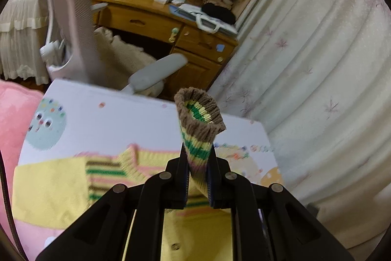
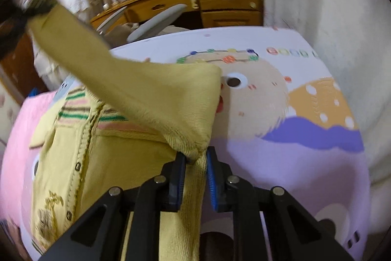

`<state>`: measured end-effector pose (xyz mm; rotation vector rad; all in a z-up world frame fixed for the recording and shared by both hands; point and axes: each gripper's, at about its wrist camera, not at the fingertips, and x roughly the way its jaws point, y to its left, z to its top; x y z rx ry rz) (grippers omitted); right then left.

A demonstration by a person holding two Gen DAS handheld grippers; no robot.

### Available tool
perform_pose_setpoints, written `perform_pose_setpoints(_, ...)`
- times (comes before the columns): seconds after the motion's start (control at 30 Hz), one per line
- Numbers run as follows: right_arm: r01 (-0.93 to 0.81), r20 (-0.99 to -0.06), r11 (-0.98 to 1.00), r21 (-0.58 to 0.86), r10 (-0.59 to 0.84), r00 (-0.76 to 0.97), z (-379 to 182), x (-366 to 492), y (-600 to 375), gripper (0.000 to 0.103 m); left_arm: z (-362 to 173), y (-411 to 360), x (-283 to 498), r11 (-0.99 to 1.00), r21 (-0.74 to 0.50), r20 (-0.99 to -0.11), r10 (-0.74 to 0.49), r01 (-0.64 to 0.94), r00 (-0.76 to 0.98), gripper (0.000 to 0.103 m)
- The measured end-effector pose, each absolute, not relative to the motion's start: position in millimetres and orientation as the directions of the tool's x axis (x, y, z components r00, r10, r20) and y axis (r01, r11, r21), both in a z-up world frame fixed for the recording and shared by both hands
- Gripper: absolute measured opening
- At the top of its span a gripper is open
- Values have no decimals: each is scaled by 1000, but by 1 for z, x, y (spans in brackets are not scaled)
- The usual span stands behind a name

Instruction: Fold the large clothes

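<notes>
A yellow knitted cardigan (image 2: 110, 163) with striped trim and a button row lies on a cartoon-printed sheet (image 2: 305, 163). My left gripper (image 1: 198, 151) is shut on one sleeve just below its brown ribbed cuff (image 1: 200, 114), which stands up above the fingers, its opening facing the camera. In the right wrist view that sleeve (image 2: 146, 94) stretches taut up to the top left, where the left gripper (image 2: 22, 9) is a dark blur. My right gripper (image 2: 196, 155) is shut on a bunched fold of yellow knit at the sleeve's base, lifted off the sheet.
A pink blanket (image 1: 14, 119) lies along the sheet's left side. Beyond the far edge stand a grey office chair (image 1: 151, 75) and a cluttered wooden desk (image 1: 195, 45). A pale curtain (image 1: 317, 53) hangs at the right.
</notes>
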<state>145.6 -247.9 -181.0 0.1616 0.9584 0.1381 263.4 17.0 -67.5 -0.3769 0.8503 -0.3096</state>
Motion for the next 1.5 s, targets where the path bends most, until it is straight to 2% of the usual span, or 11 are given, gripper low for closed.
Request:
perform_pose_setpoints(0.1,-14,-796,970,241,206,569,-183,148,-253,16,-101,37,251,893,-448,-703,-387,51,596,10)
perform_pose_setpoints(0.33,-37,-807,974,222,205,554,-183,149,-251,16,-183,69,239,894,-438,-792,-338,-89,508,10)
perform_pose_setpoints(0.43,-54,-818,979,197,194,541,-180,148,-250,26,-195,70,237,889,-446,-796,-339,-107,501,10)
perform_pose_setpoints(0.5,-79,-820,980,183,196,538,-176,145,-249,28,-196,71,235,882,-458,-790,-345,-114,507,10)
perform_pose_setpoints(0.67,-113,-801,985,132,173,573,-159,131,-248,28,-192,73,234,881,-458,-793,-346,-115,501,22)
perform_pose_setpoints(0.97,-189,-770,982,26,141,623,-145,137,-221,28,-195,80,234,866,-475,-798,-350,-155,491,22)
perform_pose_setpoints(1.1,-182,-808,983,-8,101,580,-160,145,-216,28,-197,82,230,869,-463,-812,-335,-176,478,22)
perform_pose_setpoints(1.17,-183,-815,983,-16,93,573,-163,142,-218,28,-197,85,227,874,-447,-824,-321,-189,466,27)
perform_pose_setpoints(1.27,-176,-850,984,-26,70,522,-170,138,-222,28,-193,93,220,881,-418,-844,-288,-221,452,28)
perform_pose_setpoints(1.4,-143,-843,985,99,159,513,-156,129,-242,28,-172,94,211,913,-356,-849,-227,-199,477,29)
perform_pose_setpoints(1.5,-102,-826,985,136,170,538,-141,133,-253,28,-152,90,211,918,-358,-828,-227,-172,514,30)
